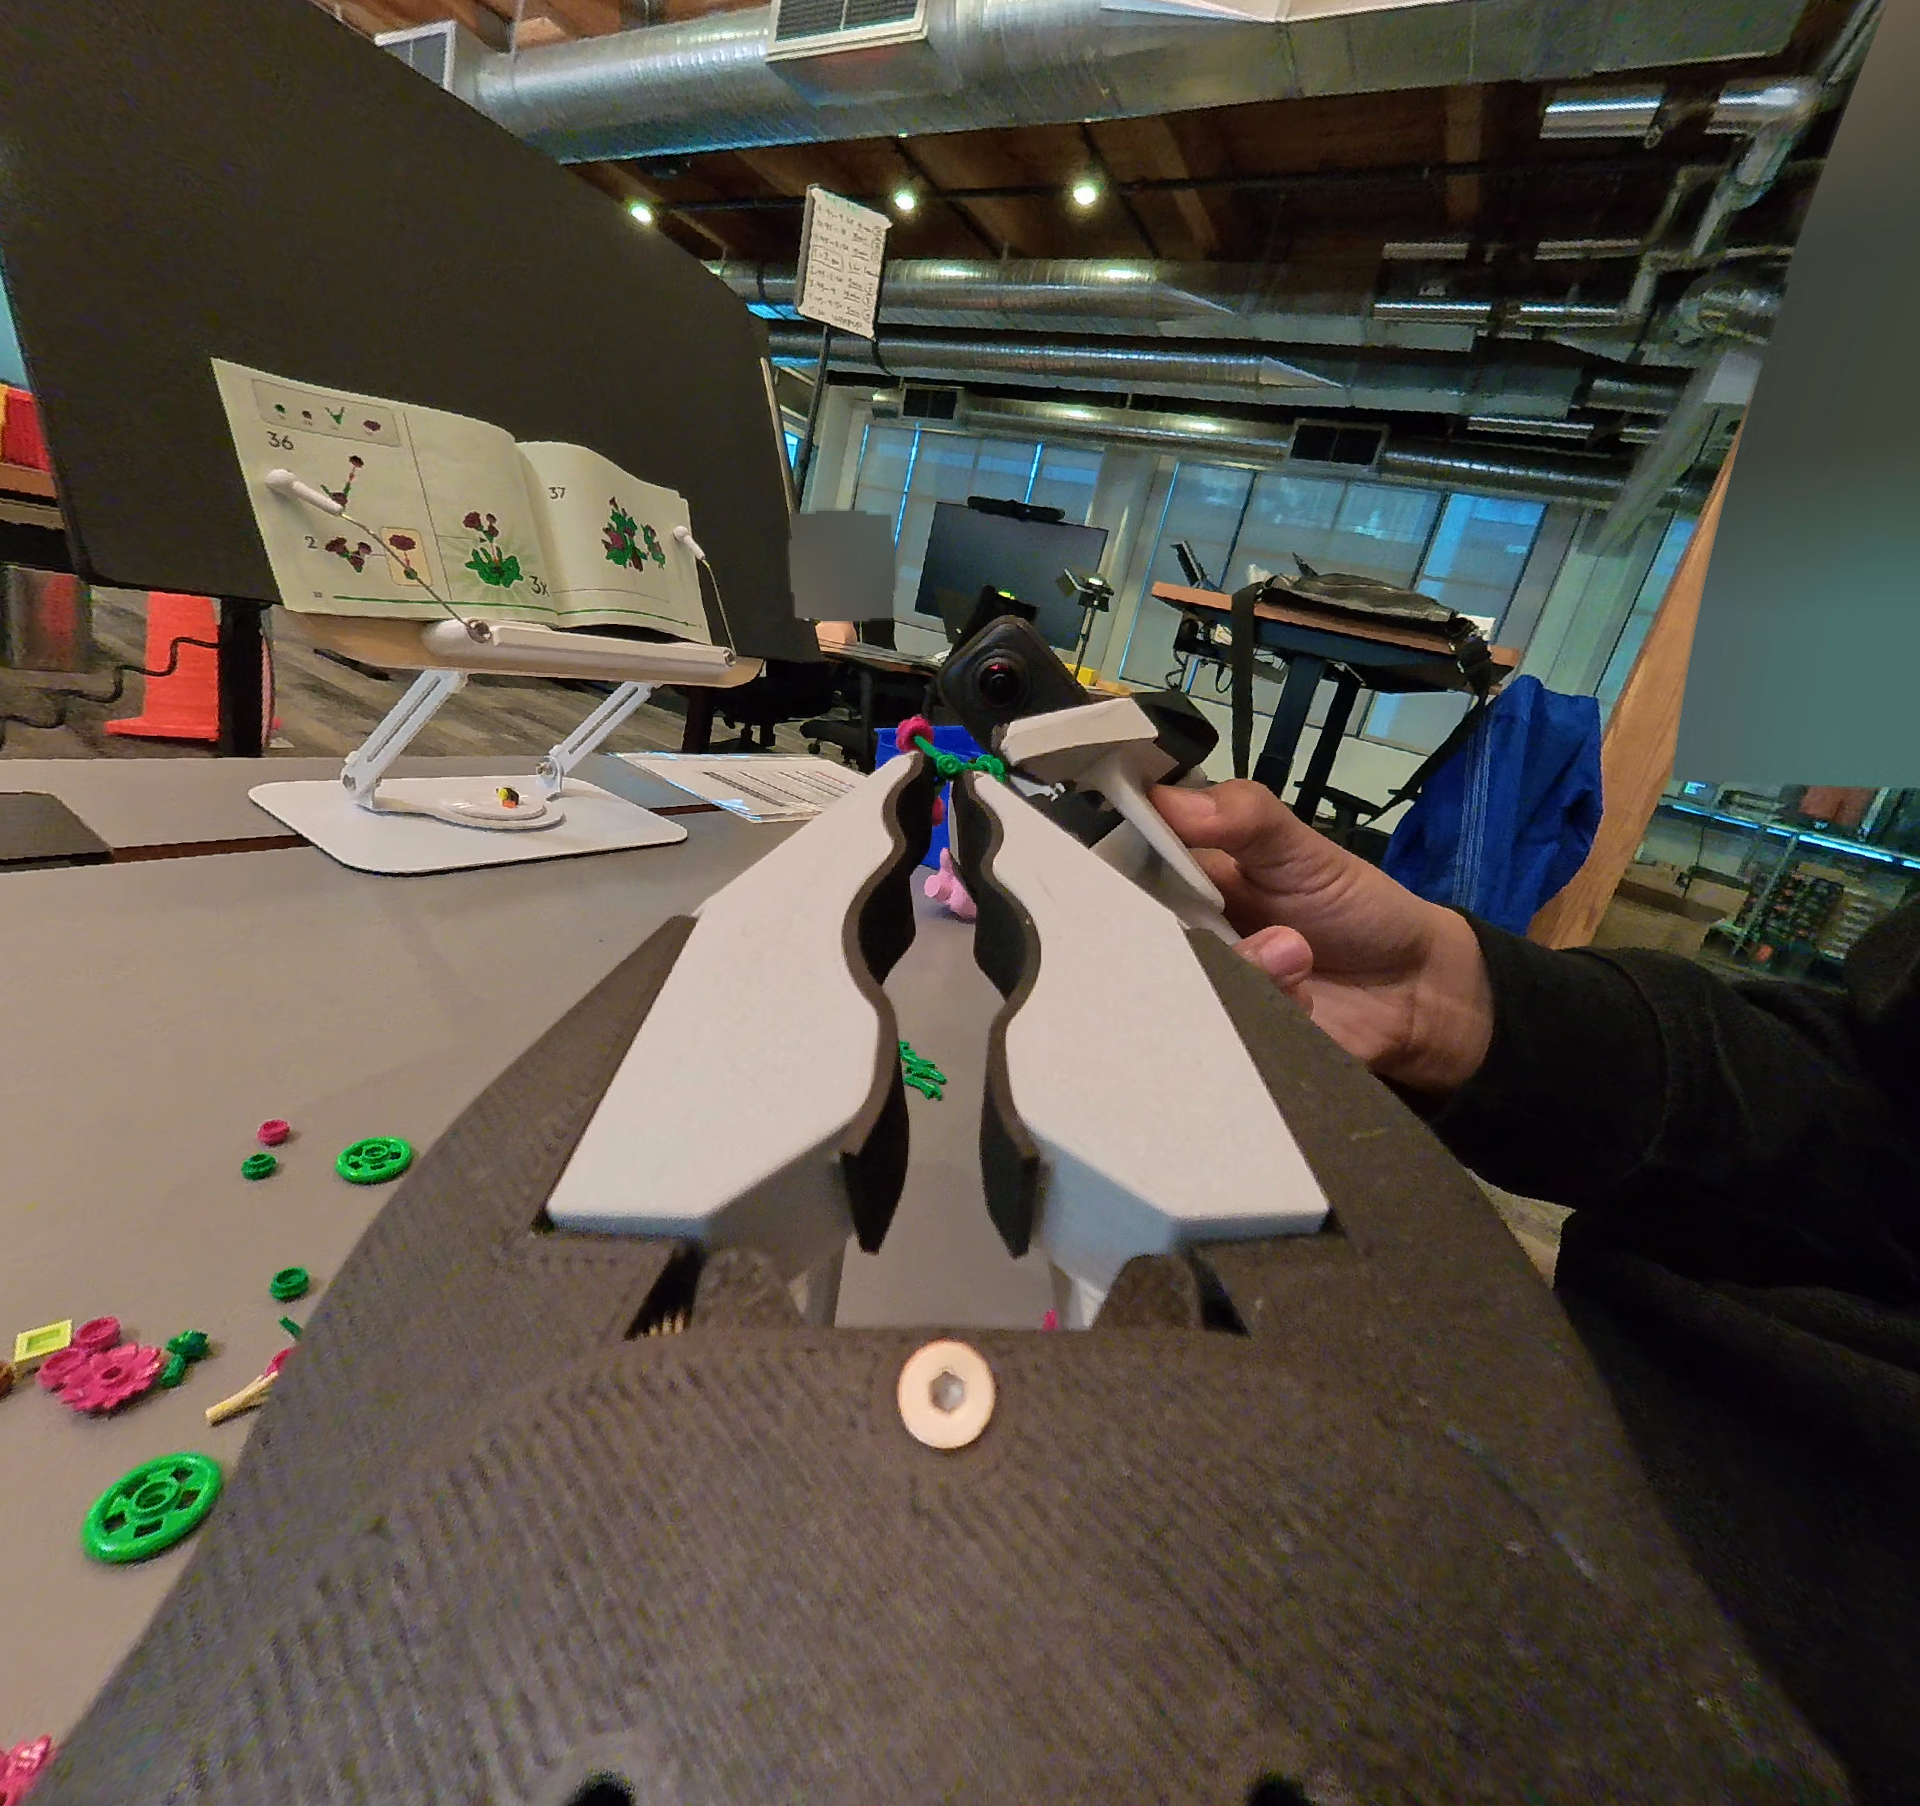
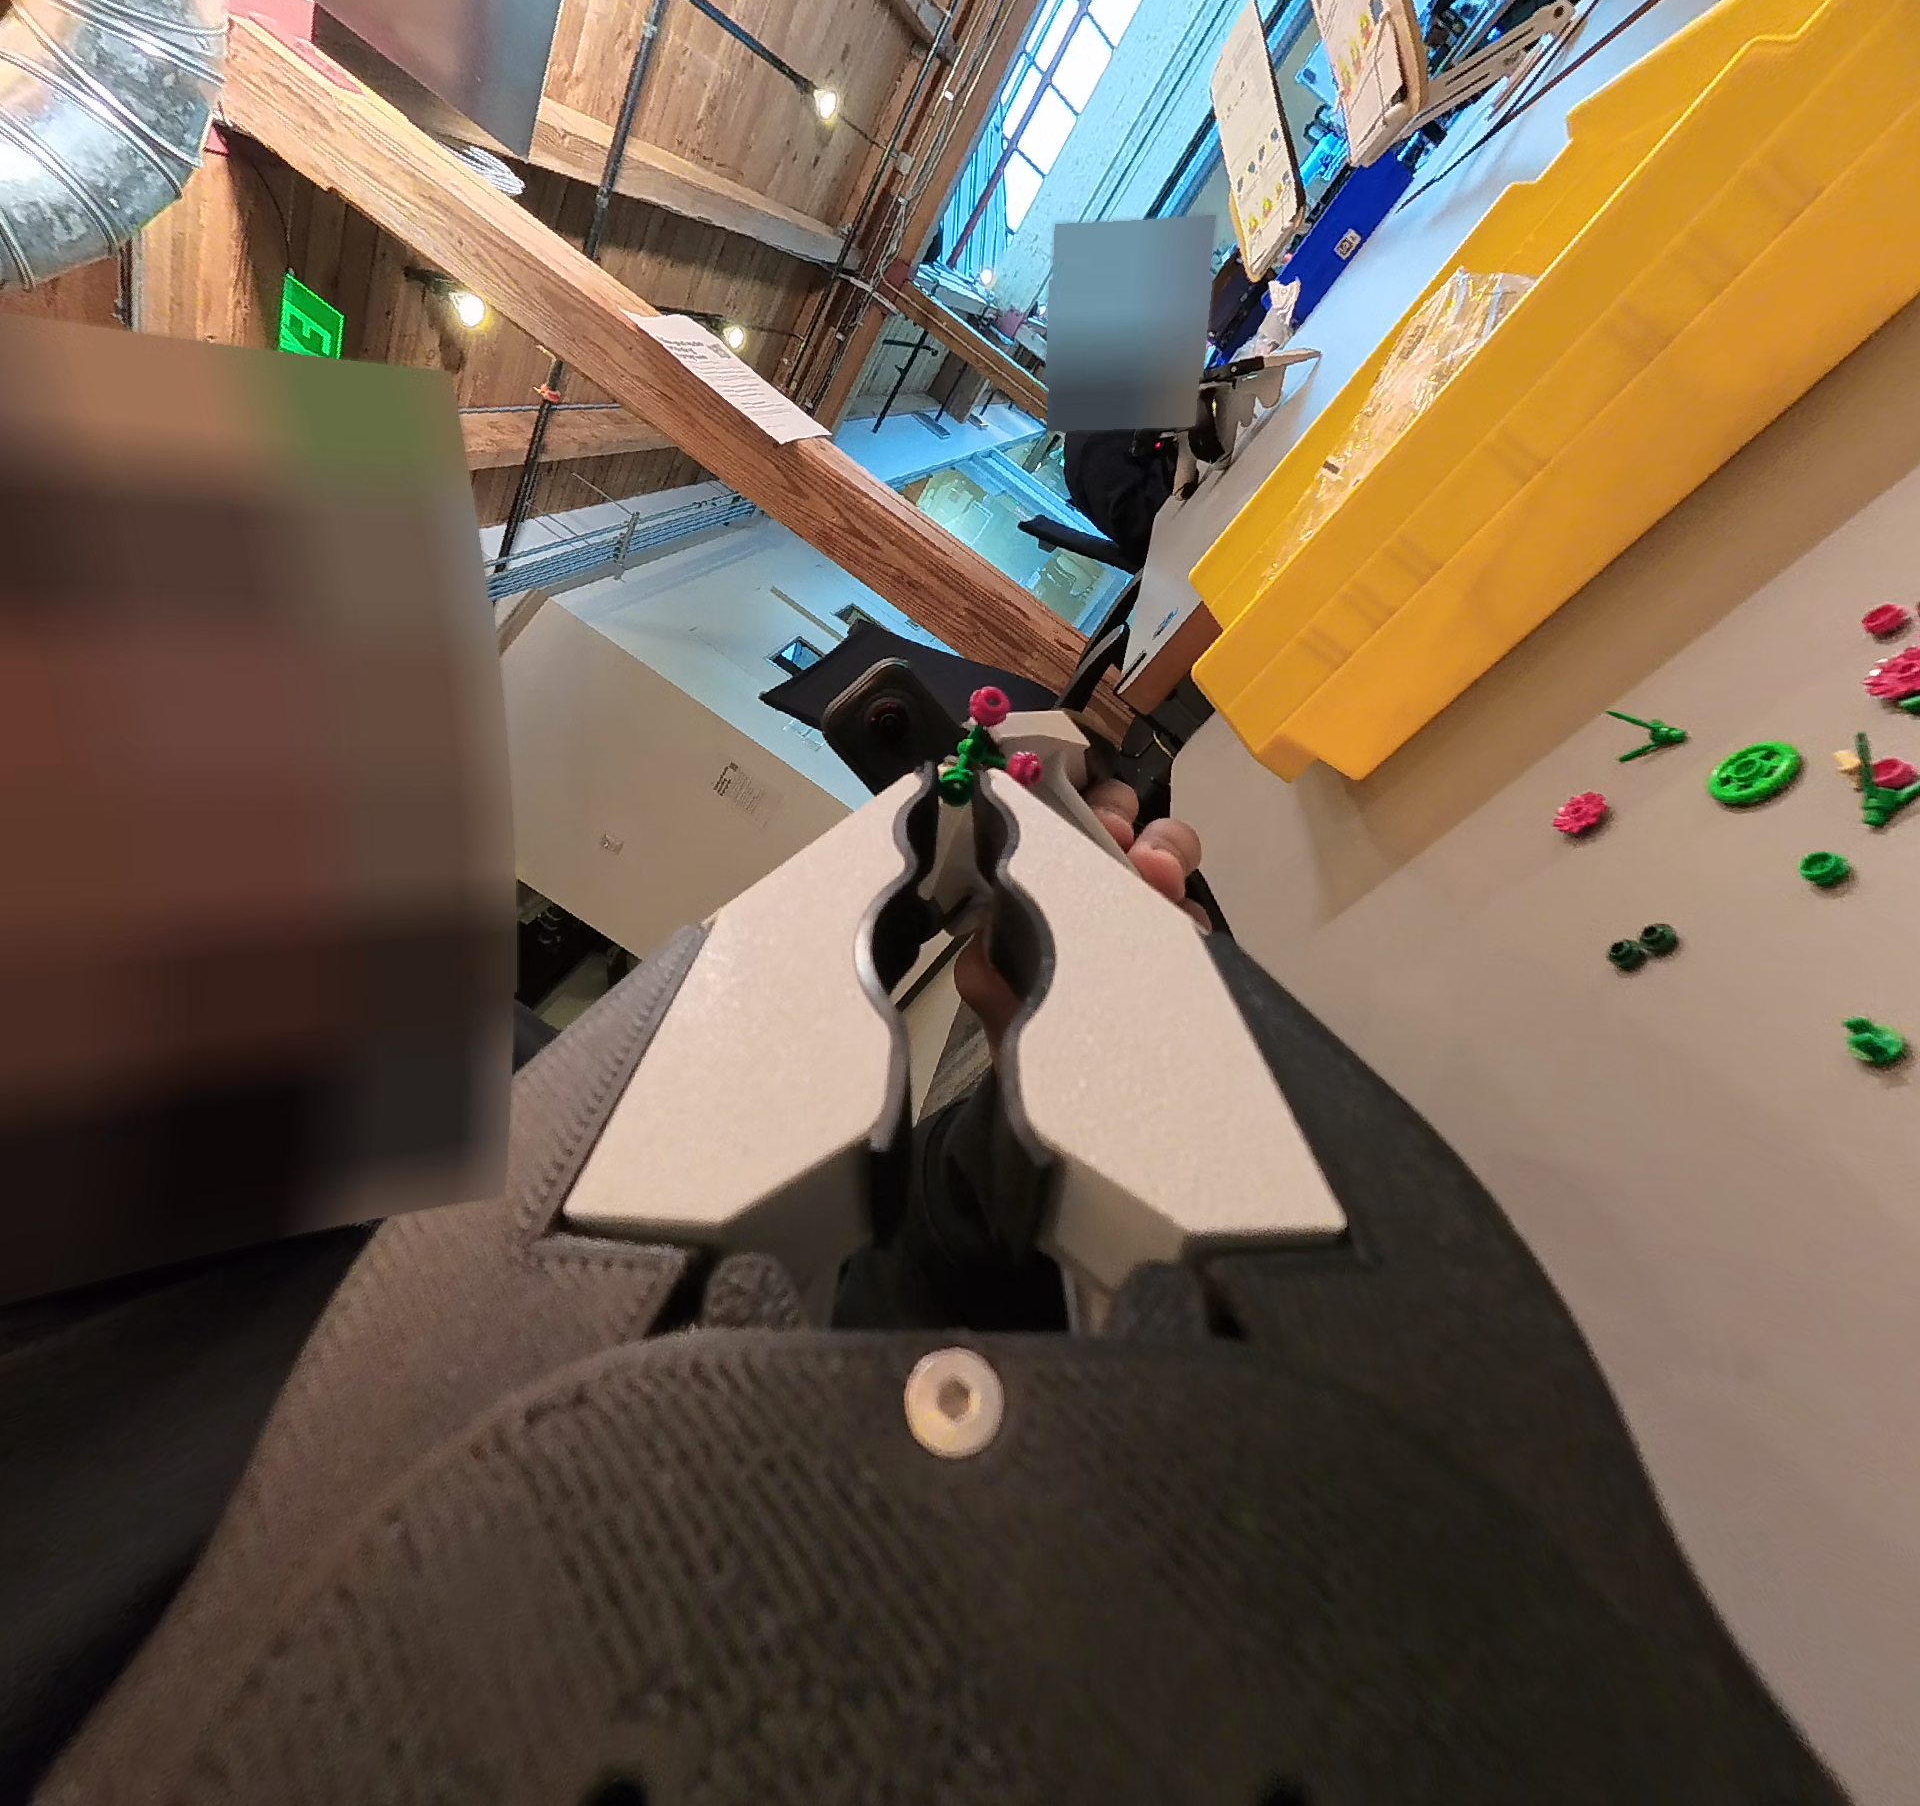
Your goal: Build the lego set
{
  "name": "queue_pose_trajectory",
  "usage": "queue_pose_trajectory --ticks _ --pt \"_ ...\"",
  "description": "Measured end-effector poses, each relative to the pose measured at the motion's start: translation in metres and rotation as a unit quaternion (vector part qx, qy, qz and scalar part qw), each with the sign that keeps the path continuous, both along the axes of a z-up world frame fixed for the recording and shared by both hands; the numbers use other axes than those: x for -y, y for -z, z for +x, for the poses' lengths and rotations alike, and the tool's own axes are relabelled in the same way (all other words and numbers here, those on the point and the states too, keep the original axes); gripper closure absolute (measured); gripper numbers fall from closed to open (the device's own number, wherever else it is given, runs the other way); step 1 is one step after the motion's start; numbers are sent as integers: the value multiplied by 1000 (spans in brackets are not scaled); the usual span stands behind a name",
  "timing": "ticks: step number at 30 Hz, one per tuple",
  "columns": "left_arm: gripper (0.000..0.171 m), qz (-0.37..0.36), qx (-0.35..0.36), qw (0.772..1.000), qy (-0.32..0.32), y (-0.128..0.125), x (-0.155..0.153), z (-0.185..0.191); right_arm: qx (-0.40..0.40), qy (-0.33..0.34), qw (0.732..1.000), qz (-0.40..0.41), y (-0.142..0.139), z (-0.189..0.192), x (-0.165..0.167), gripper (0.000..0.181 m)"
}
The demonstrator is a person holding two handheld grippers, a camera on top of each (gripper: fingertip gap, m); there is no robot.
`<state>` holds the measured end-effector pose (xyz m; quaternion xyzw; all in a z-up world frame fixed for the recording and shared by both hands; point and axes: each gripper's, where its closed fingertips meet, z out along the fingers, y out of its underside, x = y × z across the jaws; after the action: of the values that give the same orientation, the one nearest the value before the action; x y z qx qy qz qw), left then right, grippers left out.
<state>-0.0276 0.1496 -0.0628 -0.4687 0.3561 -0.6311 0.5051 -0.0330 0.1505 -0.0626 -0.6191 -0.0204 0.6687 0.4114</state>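
Green stem (image 1: 948, 762) with magenta buds; pale grey fingers (image 1: 790, 977) lined black; yellow bin (image 2: 1558, 426) upper right; green wheels (image 1: 152, 1507), magenta flowers (image 1: 104, 1374) lower left.

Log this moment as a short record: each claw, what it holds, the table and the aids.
left claw: shut on green stem, raised above the table
right claw: shut on the same stem, tips meeting the left's
stem: green sprig, two pink buds
table: loose green wheels, pink flowers, small green pieces
manual: open on a white stand, back left
bin: yellow, at the table's edge, clear bag inside
hand: grips the right claw's handle
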Motion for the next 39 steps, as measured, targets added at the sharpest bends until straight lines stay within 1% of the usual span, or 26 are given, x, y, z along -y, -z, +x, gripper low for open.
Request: queue_pose_trajectory --ticks 1,4,6,9,13,15,16,18,19,22,26,27,28,30,34,39 --pt "170 0 -1 1000 -1 0 0 0 1 1 1000 -1 0 0 0 177" --pt "170 -5 4 1000 -7 -1 -3 -1 13 -1 1000 -5 4 -1 0 177" --pt "170 -6 4 1000 2 -1 -1 -1 34 1 999 -5 8 -3 0 177" --pt "170 -4 4 1000 -8 -1 -3 -2 28 9 1000 0 5 -1 -2 177" --pt "170 -12 15 1000 -20 -3 -9 -8 33 14 999 -6 10 3 -2 177" --pt "170 -19 17 999 -29 -3 -13 -10 59 20 998 -16 20 2 -3 177" --pt "170 -22 18 999 -34 -3 -15 -10 96 25 995 -25 32 1 -4 177" --pt "171 -27 20 999 -43 -3 -19 -13 200 32 979 -37 63 -4 -2 177" --pt "171 -28 22 998 -45 -3 -20 -14 257 32 965 -40 80 -6 1 177" --pt "170 -35 27 998 -48 -3 -23 -16 413 26 910 -36 127 -6 8 177" --pt "170 -35 26 998 -49 -3 -23 -17 533 19 846 -19 163 -2 14 177" --pt "170 -34 26 998 -50 -3 -23 -17 555 17 832 -13 169 -1 16 177" --pt "170 -34 26 998 -50 -3 -23 -17 567 17 824 -3 171 -1 17 177" --pt "170 -35 26 998 -49 -3 -23 -16 580 23 814 13 172 0 20 177" --pt "170 -36 27 998 -48 -3 -23 -17 599 23 800 23 174 3 25 177" --pt "170 -36 26 998 -48 -3 -23 -16 611 21 791 28 174 4 28 177"
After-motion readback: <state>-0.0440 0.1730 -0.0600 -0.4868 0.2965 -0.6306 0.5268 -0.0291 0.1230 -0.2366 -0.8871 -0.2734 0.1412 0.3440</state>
